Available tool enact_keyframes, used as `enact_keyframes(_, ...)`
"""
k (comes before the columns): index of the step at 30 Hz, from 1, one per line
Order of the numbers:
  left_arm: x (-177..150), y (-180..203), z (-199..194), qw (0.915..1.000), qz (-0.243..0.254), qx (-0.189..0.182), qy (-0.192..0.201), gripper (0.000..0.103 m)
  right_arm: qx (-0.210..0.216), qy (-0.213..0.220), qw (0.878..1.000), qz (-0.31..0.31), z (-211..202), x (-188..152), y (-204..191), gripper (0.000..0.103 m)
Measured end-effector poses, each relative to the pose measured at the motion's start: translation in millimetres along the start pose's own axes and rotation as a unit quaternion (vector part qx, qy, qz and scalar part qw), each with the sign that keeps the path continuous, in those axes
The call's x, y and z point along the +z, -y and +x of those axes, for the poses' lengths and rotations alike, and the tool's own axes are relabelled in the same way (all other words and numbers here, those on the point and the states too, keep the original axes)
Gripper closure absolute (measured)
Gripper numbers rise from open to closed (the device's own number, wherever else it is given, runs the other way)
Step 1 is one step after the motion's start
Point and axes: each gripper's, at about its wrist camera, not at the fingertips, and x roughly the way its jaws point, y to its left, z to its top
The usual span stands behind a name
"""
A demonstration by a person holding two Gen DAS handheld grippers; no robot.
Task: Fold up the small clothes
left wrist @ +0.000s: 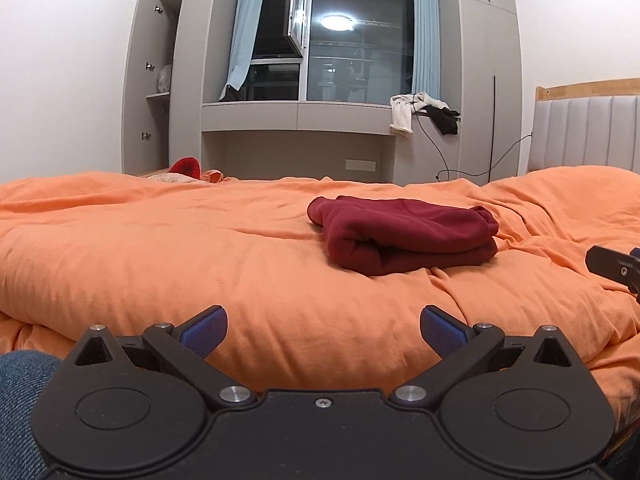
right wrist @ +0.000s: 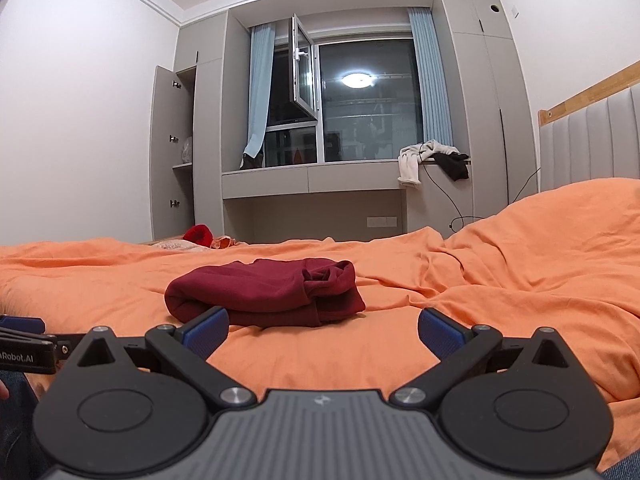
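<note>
A dark red garment (left wrist: pixel 404 236) lies folded in a thick bundle on the orange duvet (left wrist: pixel 160 248). In the left wrist view it sits ahead and right of my left gripper (left wrist: pixel 323 330), which is open and empty near the bed's front edge. In the right wrist view the same garment (right wrist: pixel 264 292) lies just ahead and slightly left of my right gripper (right wrist: pixel 323 330), also open with nothing between its blue pads (right wrist: pixel 440 334). Each gripper shows at the edge of the other's view: the right gripper (left wrist: pixel 616 266) and the left gripper (right wrist: pixel 24 346).
A red item (right wrist: pixel 199 234) and pale cloth lie at the bed's far edge. Beyond stands a grey wardrobe (right wrist: pixel 184 152) with an open door, a window ledge with white and black clothes (right wrist: pixel 432 160), and a padded headboard (right wrist: pixel 592 148) at the right. A denim-clad leg (left wrist: pixel 20 400) is at lower left.
</note>
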Motion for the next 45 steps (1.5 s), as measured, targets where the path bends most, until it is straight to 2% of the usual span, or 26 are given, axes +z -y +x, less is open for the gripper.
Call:
enact_keyframes(33, -0.2, 0.4, 1.3, 1.0, -0.001, 0.002, -0.001, 0.001, 0.0, -0.005, 1.0, -0.007, 3.6, -4.0, 1.8, 0.0)
enact_keyframes(36, 1.3, -0.8, -0.3, 0.9999, -0.005, 0.01, 0.003, 0.001, 0.0, -0.005, 1.0, -0.007, 3.6, -3.9, 1.7, 0.0)
enact_keyframes(40, 3.4, -0.5, -6.0, 0.9988, -0.003, 0.039, 0.029, 0.0, 0.0, -0.006, 1.0, -0.007, 3.6, -4.1, 1.6, 0.0)
enact_keyframes(45, 3.8, -2.2, -5.5, 0.9987, -0.004, 0.043, 0.025, 0.0, 0.0, -0.005, 1.0, -0.009, 3.5, -4.9, 1.5, 0.0)
